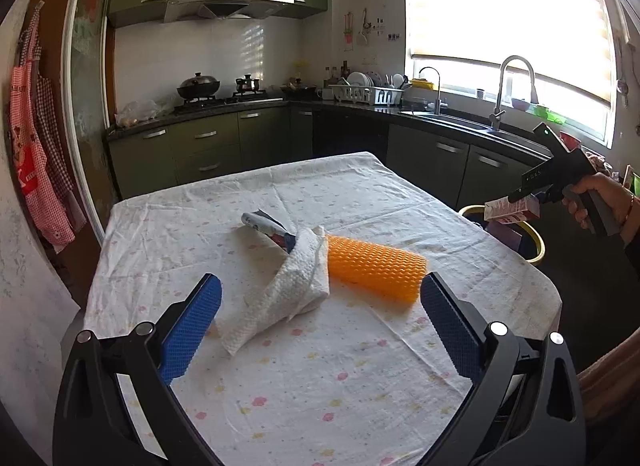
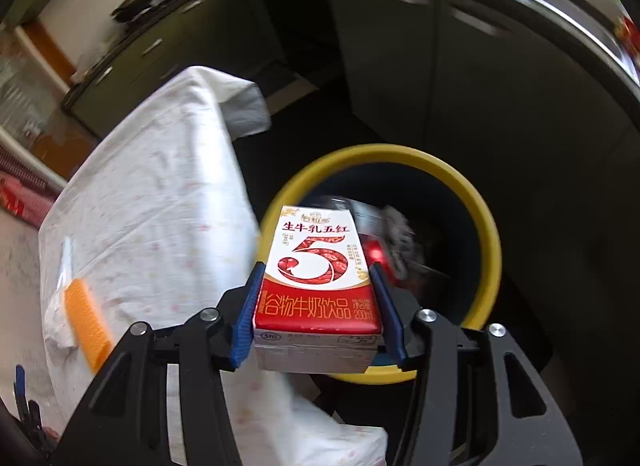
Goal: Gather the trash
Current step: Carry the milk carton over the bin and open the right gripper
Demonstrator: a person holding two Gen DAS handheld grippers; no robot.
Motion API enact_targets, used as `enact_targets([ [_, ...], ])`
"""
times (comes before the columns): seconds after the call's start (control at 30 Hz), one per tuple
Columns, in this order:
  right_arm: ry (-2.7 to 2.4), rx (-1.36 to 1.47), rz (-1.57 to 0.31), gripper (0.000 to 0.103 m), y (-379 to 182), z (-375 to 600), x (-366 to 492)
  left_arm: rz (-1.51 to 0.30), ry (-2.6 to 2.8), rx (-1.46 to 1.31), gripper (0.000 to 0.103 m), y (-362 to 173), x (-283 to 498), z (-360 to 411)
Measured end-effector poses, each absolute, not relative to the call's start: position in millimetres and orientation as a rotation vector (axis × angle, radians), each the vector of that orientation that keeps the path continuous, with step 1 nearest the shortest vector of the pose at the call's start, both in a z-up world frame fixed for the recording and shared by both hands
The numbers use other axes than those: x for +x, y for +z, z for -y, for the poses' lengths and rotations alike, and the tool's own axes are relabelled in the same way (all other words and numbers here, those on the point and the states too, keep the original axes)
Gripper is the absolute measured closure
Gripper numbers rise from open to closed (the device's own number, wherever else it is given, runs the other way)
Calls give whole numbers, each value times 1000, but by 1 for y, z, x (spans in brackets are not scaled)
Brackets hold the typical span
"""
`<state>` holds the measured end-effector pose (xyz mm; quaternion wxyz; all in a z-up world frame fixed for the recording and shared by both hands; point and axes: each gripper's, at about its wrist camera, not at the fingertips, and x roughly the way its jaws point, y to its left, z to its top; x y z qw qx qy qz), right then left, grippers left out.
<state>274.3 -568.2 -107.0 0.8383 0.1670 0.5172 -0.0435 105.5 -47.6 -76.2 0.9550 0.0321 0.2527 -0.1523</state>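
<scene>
My right gripper (image 2: 318, 286) is shut on a red-and-white milk carton (image 2: 318, 278) and holds it over the yellow-rimmed trash bin (image 2: 494, 242) beside the table; it shows in the left wrist view too (image 1: 510, 209). My left gripper (image 1: 320, 298) is open above the table, its blue pads on either side of a crumpled paper towel (image 1: 290, 290). An orange foam mesh sleeve (image 1: 376, 268) and a crumpled wrapper (image 1: 266, 225) lie just behind the towel.
The table wears a white flowered cloth (image 1: 304, 378). The bin (image 1: 536, 242) stands on the floor off the table's right edge and holds some trash. Green cabinets, stove and sink run along the far walls. Aprons (image 1: 36, 161) hang at left.
</scene>
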Motion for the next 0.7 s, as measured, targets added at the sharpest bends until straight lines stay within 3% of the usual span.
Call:
enact_targets([
  [0.2,-175,421,-1110,52,-143,610,277,-528,-325,92,5,-77,111,63],
  [0.23,-170,439,-1111,46,-148,613,278,-528,-327,96,5,-78,111,64],
  [0.27,-175,452,-1109,32,-151,616,277,-527,-328,102,5,-77,111,65],
  [0.3,-198,456,-1096,28,-151,618,274,-527,-326,109,5,-78,112,67],
  [0.7,-12,431,-926,24,-115,562,207,-508,-401,263,5,-86,133,58],
])
